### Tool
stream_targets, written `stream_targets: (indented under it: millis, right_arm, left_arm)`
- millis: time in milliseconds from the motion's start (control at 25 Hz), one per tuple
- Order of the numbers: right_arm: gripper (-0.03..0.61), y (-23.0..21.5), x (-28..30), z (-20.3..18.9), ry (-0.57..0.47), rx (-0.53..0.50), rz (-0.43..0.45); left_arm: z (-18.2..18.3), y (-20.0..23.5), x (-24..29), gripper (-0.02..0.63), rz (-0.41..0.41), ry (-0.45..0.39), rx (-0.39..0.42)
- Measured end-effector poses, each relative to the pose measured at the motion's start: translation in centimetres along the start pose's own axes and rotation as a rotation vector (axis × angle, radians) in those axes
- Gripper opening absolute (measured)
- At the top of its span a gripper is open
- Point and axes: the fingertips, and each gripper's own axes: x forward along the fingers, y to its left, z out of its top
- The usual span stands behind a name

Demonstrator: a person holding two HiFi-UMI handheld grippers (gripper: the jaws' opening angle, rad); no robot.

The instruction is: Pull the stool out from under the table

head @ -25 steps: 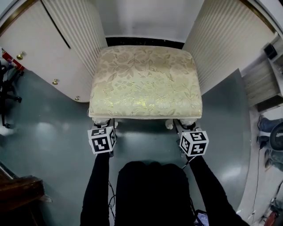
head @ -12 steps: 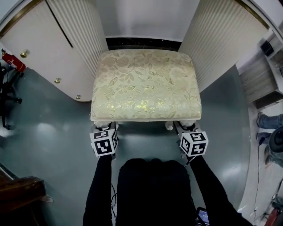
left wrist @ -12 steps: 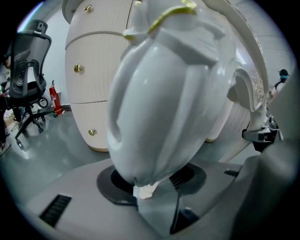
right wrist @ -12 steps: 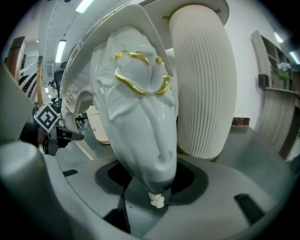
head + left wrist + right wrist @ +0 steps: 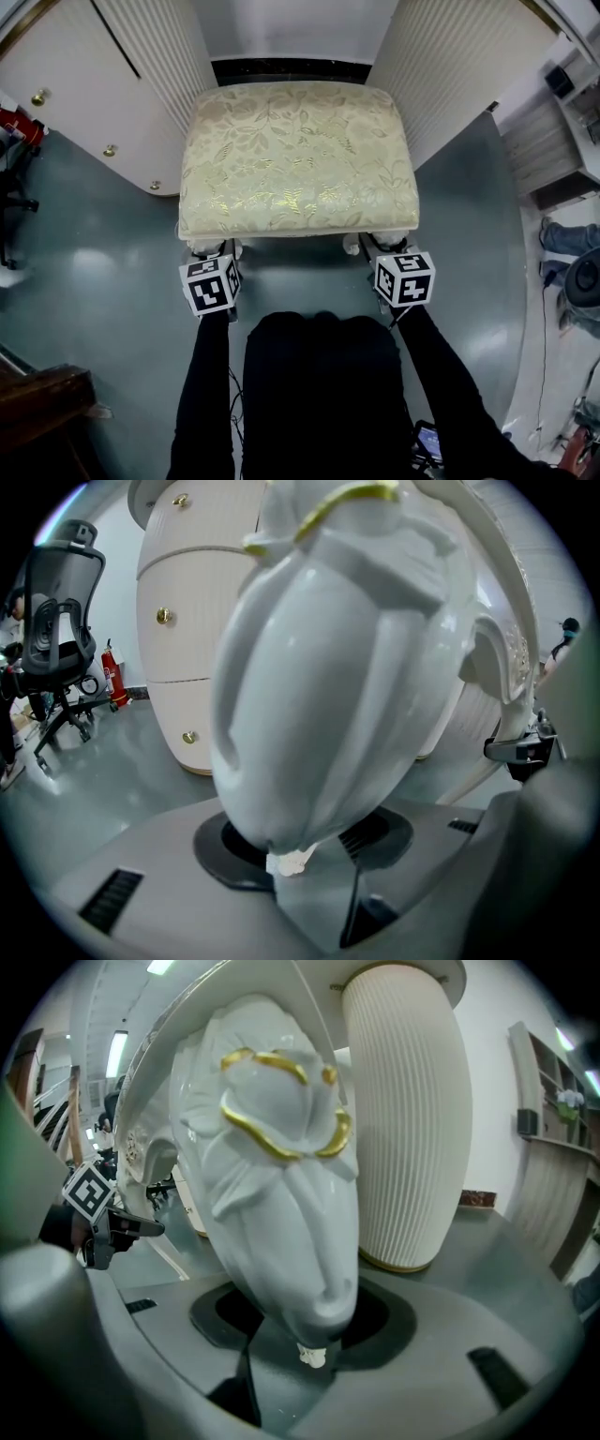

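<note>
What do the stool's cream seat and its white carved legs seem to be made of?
Cream floral seat: woven fabric with a soft sheen, likely brocade; the leaf pattern glints gold.
White carved legs: hard and glossy, lacquered wood or resin, cannot tell which; sharp highlights, gold trim.

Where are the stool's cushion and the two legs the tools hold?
cushion [image 5: 298, 159], head view, middle of floral top.
left leg [image 5: 319, 686], left gripper view, bulging white knee.
right leg [image 5: 281, 1194], right gripper view, below the gold trim.

Glossy grey-green floor [image 5: 103, 281] bears a cream-upholstered stool [image 5: 298, 159], flanked by a rounded white cabinet [image 5: 94, 84] and a ribbed white pedestal [image 5: 450, 75]; an office chair [image 5: 58, 649] and red fire extinguisher [image 5: 115, 675] stand at left.
</note>
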Motion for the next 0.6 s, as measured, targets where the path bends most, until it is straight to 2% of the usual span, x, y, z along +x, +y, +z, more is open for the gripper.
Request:
stream_targets:
  millis: [600]
  right_arm:
    - [0.204, 0.32, -0.78, -0.57, 0.07, 0.008, 0.009]
  left_arm:
    - [-0.12, -0.04, -0.59, 0.199, -0.003, 0.04, -0.001]
